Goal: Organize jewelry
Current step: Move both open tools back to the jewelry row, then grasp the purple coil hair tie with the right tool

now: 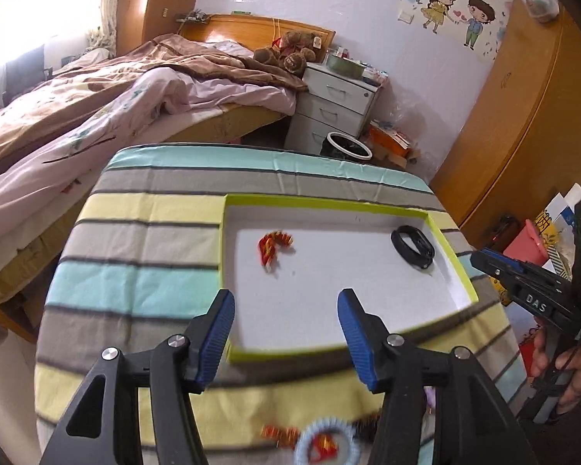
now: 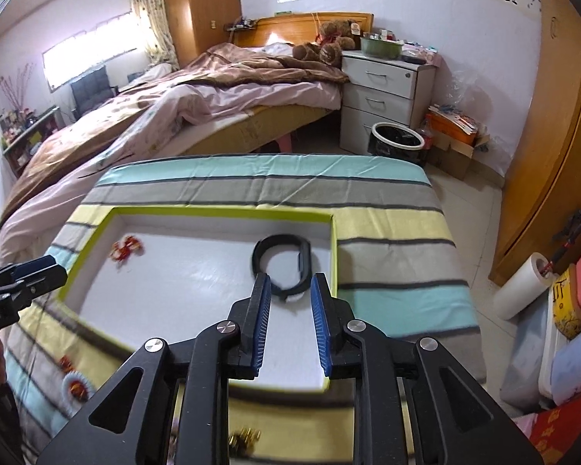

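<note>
Surface: striped cloth (image 1: 143,232) in teal, grey and yellow bands covered the table you were working at.
Loose bits, nearest you: a pale blue scalloped ring (image 1: 325,443) with red-and-gold pieces lay on the cloth at your edge, partly behind your left tool. Small gold pieces (image 2: 246,438) sat under your right one, too blurry to name.
Left gripper (image 1: 286,329): you had it wide open with nothing between the blue pads, hanging over the tray's near rim.
Right gripper (image 2: 290,310): partly open, narrower than the left, nothing in it. Its tips sat just short of the black band, one on each side of the near end, but I couldn't tell if they touched.
Tray (image 1: 329,203): shallow, white inside, lime-green rim, flat on the cloth.
Black bracelet (image 2: 282,267): lay in the tray's right half, close to the right wall.
Red-and-gold trinket (image 1: 273,246): lay in the tray's left half, well apart from the bracelet.
Further back: unmade bed (image 1: 97,116) with a brown blanket and a teddy bear (image 2: 331,40) by the headboard, then a white drawer unit (image 2: 383,89) with a black bin (image 2: 397,141) beside it.
</note>
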Demonstrator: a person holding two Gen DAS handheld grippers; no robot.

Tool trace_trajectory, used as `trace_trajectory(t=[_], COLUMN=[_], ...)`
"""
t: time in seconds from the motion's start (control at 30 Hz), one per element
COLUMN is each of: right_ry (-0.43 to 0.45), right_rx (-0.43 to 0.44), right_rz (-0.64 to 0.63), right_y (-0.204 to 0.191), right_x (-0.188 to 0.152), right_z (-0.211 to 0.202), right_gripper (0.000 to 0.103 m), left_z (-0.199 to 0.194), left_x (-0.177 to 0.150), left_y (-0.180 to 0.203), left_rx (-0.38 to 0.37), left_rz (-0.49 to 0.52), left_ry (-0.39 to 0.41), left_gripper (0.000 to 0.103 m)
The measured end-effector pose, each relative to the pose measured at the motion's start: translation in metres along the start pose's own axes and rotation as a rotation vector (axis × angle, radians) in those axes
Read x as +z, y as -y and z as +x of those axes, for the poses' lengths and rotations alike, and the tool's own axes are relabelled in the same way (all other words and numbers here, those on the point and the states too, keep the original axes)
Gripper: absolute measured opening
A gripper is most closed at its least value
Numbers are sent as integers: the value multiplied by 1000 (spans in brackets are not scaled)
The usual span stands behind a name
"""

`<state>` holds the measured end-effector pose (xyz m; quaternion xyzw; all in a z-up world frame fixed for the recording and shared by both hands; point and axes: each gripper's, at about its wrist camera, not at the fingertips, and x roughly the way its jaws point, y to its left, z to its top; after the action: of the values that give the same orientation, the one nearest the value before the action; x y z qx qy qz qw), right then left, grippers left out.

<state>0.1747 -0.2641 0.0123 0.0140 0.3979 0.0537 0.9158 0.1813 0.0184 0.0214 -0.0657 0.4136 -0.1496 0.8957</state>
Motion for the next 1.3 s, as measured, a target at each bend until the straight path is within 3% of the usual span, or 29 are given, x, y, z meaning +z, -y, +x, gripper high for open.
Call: trace_trajectory(t=[0.1,0.2,0.4,0.5,0.73,0.9,1.0,1.23,1.3], right_ry=[10,7,-14,-34,-86,-93,-96,-123,-124], right_rx=[20,48,85,91,129,132,129,138,136], right_rz=[-4,20,105,105,120,108,114,116,115], right_y=[-2,0,4,-3,-17,-25,-27,-33,-33], right_x=[-16,-33,-64,-76,-96,-102,-102,-104,-104], right_z=[-13,-23,-34,-35,-24,-21,-18,-8,-8], right_gripper=[26,53,53,53,53,52,40,37,28], left_z=[-14,-25,-43,-44,-45,-47,-47,-43,-41], left_x=[-14,-28,-58,-68,-91,-98,-101,-105,-106], left_y=[-3,-5,-2,-4,-9,-11,-11,-8,-8], left_rx=[-12,-42,-31,-32,-65,-49,-60,-86,-87], left_rz=[4,-13,-18,-43,-90,-86,-87,-79,-78], left_ry=[16,10,9,-10,-51,-53,-55,-77,-80], left_gripper=[56,57,57,64,64,64,64,64,64])
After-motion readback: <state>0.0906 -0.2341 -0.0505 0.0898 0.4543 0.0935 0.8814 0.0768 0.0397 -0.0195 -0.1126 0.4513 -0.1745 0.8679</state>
